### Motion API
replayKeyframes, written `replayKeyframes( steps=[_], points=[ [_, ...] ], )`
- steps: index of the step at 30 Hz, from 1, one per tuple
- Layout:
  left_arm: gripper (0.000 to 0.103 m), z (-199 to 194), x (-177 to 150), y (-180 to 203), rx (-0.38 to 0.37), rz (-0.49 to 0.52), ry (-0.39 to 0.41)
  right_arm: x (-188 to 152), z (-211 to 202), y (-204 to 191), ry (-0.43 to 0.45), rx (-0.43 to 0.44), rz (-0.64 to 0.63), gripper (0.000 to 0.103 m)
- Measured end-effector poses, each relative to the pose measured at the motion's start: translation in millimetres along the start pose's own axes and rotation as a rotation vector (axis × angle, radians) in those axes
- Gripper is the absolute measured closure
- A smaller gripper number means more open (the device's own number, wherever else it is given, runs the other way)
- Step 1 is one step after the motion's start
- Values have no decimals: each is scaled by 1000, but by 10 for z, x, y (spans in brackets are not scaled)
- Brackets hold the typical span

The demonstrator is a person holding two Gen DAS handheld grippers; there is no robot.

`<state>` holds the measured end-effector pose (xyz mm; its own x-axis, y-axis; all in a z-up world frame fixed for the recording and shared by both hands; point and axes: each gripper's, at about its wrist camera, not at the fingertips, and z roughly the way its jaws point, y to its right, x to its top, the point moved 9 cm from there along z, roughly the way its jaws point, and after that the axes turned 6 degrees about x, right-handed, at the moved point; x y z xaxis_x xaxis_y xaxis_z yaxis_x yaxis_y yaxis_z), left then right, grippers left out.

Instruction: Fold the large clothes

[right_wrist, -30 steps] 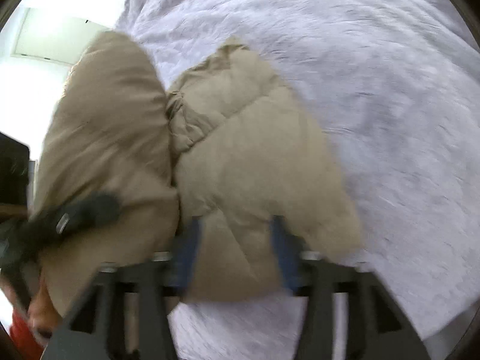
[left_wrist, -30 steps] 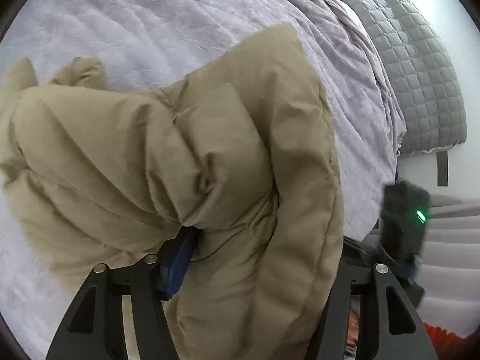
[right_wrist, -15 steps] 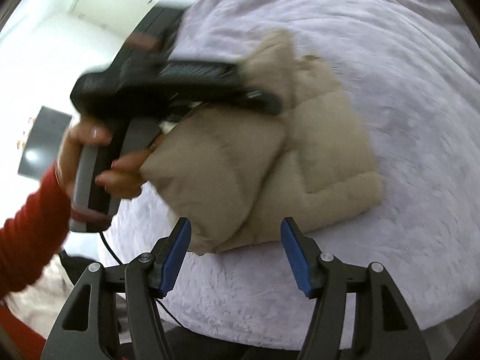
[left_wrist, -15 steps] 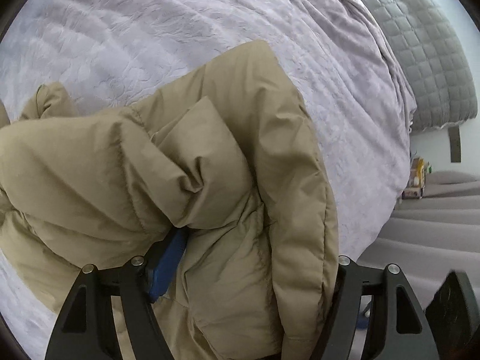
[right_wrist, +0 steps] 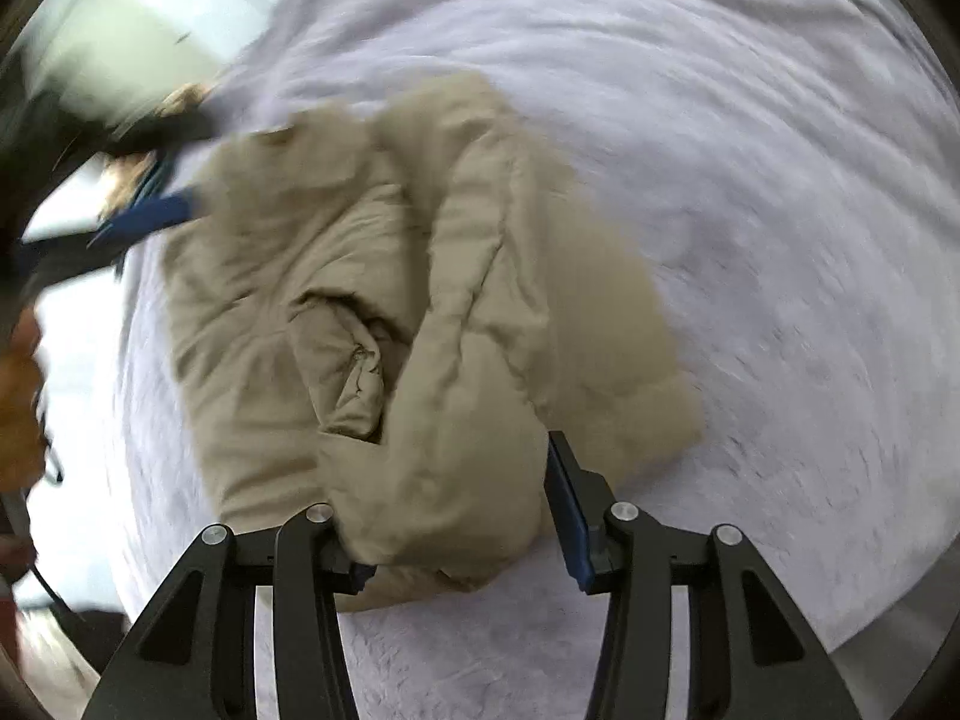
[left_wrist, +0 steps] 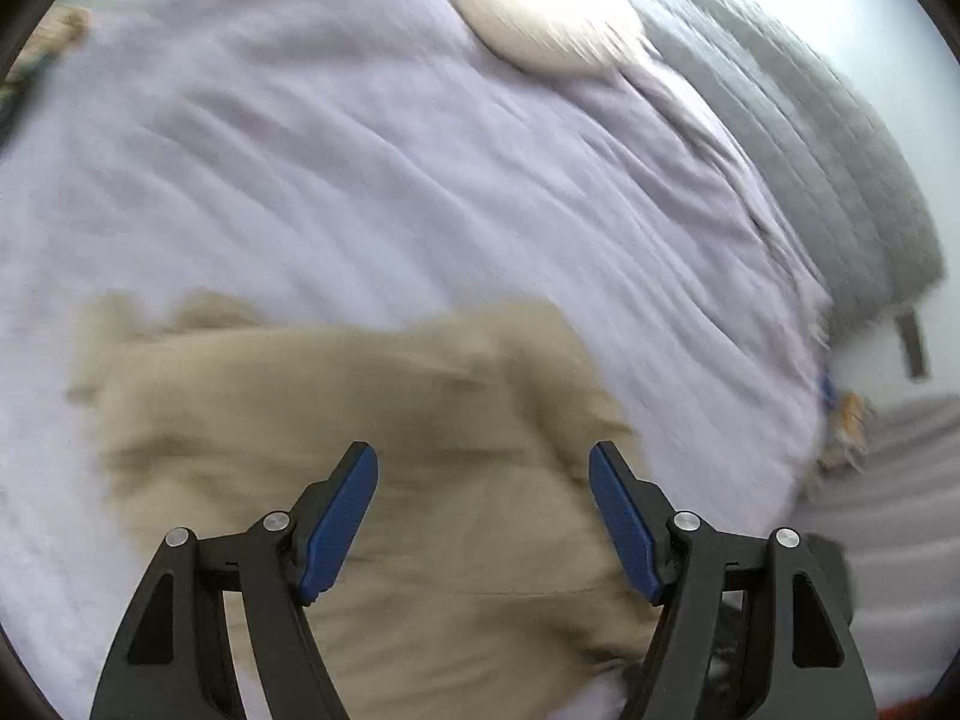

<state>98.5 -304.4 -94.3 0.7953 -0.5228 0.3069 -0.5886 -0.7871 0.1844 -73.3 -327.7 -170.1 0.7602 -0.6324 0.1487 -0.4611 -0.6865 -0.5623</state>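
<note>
A tan puffer jacket (right_wrist: 420, 312) lies folded in a bundle on the lilac bedspread (right_wrist: 750, 192). In the left wrist view it (left_wrist: 360, 420) is blurred and lies below and ahead of my left gripper (left_wrist: 483, 510), which is open and empty above it. My right gripper (right_wrist: 456, 516) is open with its jaws on either side of the jacket's near edge; the left pad is hidden behind the fabric. The left gripper also shows at the far left of the right wrist view (right_wrist: 144, 216), clear of the jacket.
A cream pillow (left_wrist: 540, 30) lies at the head of the bed beside a grey quilted headboard (left_wrist: 840, 168). The bed's right edge (left_wrist: 810, 420) drops to a grey carpet with small items. The bed's near edge (right_wrist: 870, 630) is by the right gripper.
My left gripper has let go of the jacket and pulled back above it, jaws now open. The jacket has dropped flat on the bed. My right gripper has moved in around its near edge.
</note>
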Motion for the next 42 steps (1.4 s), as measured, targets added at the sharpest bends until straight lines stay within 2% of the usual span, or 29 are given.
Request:
replayKeyframes(
  steps=[2, 4, 5, 8, 14, 18, 21, 23, 25, 28, 34, 37, 42],
  points=[
    [30, -45, 0, -317, 118, -20, 64, -6, -4, 192, -5, 8, 65, 52],
    [30, 60, -50, -681, 267, -32, 84, 1, 15, 341, -6, 11, 110, 52],
    [30, 122, -72, -756, 283, -45, 74, -8, 28, 408, -9, 12, 132, 52],
    [30, 439, -132, -853, 271, -96, 56, -36, 121, 637, -23, 14, 201, 52],
    [30, 884, -17, -431, 294, -10, 64, -42, 348, 1079, -47, -29, 247, 52],
    [30, 1010, 30, -232, 317, 18, 62, -17, 179, 1209, -56, -38, 281, 52],
    [30, 1023, 26, -242, 328, 12, 51, 138, -86, 1193, 17, -28, 243, 52],
    [29, 1023, 1, -262, 329, 13, 44, 266, -351, 1066, 97, -3, 164, 52],
    [29, 1025, -6, -272, 331, 13, 42, 357, -481, 845, 116, 51, 87, 52],
    [29, 1011, -19, -281, 338, 10, 40, 380, -395, 619, 66, 88, -1, 52],
    [29, 863, -66, -350, 364, -19, 6, 182, 77, 516, -85, 35, -71, 52],
    [29, 662, -101, -435, 348, -68, 16, 127, 190, 521, -119, 16, -91, 52],
    [29, 279, -292, -660, 341, -126, 36, 152, 222, 557, -138, 30, -72, 50]
  ],
)
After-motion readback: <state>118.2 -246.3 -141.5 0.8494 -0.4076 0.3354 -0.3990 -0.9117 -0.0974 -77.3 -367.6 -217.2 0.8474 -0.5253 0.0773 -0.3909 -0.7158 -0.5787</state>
